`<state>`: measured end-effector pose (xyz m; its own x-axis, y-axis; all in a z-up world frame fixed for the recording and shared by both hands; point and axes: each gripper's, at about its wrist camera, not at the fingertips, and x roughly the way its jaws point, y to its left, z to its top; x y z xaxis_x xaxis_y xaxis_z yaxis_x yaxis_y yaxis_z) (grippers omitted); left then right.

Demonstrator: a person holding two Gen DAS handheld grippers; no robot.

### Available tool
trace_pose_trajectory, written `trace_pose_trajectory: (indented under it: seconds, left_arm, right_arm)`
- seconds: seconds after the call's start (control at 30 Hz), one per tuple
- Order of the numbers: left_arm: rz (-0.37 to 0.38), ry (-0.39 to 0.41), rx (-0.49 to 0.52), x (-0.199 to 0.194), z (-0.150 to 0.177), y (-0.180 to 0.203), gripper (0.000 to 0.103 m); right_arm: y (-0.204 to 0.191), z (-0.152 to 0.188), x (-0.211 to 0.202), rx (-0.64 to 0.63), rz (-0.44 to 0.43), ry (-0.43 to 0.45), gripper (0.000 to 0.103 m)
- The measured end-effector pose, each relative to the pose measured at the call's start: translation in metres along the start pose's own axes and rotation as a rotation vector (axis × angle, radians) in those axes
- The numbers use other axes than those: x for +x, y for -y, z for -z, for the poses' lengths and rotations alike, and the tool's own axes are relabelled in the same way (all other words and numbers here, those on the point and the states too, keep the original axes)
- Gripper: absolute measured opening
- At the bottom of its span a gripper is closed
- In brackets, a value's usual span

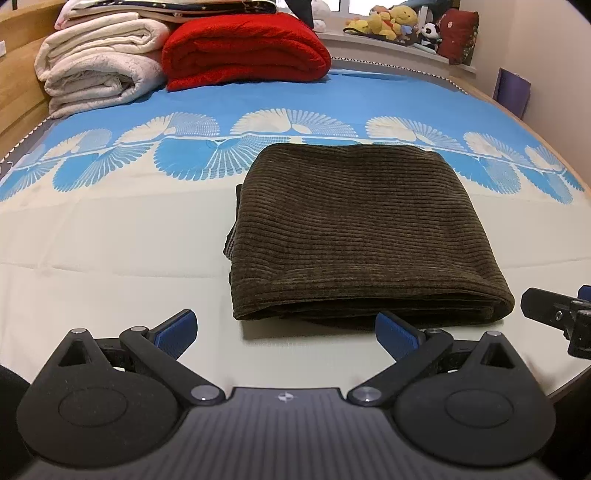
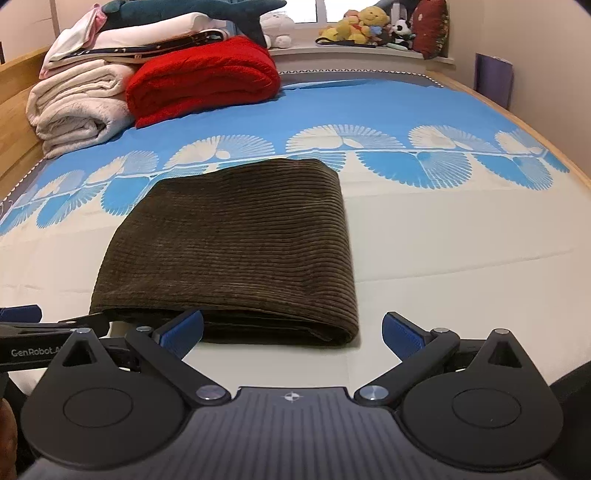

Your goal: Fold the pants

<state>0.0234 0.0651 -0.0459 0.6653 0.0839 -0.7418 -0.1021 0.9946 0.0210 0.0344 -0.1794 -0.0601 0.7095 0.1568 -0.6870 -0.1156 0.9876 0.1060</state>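
Dark brown corduroy pants point(image 1: 351, 229) lie folded into a compact rectangle on the bed sheet point(image 1: 110, 240); the right wrist view shows them left of centre point(image 2: 229, 251). My left gripper point(image 1: 286, 328) stands wide open just in front of the fold's near edge, with nothing between its blue pads. My right gripper point(image 2: 293, 330) is also wide open at the near right corner of the pants. Its left pad sits in front of the fold's edge; I cannot tell whether it touches. Each gripper shows at the edge of the other's view.
At the back left lie folded white blankets point(image 1: 96, 62) and a red blanket point(image 1: 243, 48). Plush toys point(image 1: 391, 22) line the window sill. A wooden bed frame point(image 2: 535, 114) runs along the right, with a purple box point(image 1: 513, 92) against the wall.
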Motion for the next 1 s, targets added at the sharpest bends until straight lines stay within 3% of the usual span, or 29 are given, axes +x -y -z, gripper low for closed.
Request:
trace_pose_trajectory:
  seconds: [1.0]
  left_arm:
    - [0.013, 0.028, 0.008, -0.0016, -0.0015, -0.0027, 0.103]
  right_arm:
    - [-0.008, -0.0006, -0.0008, -0.03, -0.011, 0.012, 0.102]
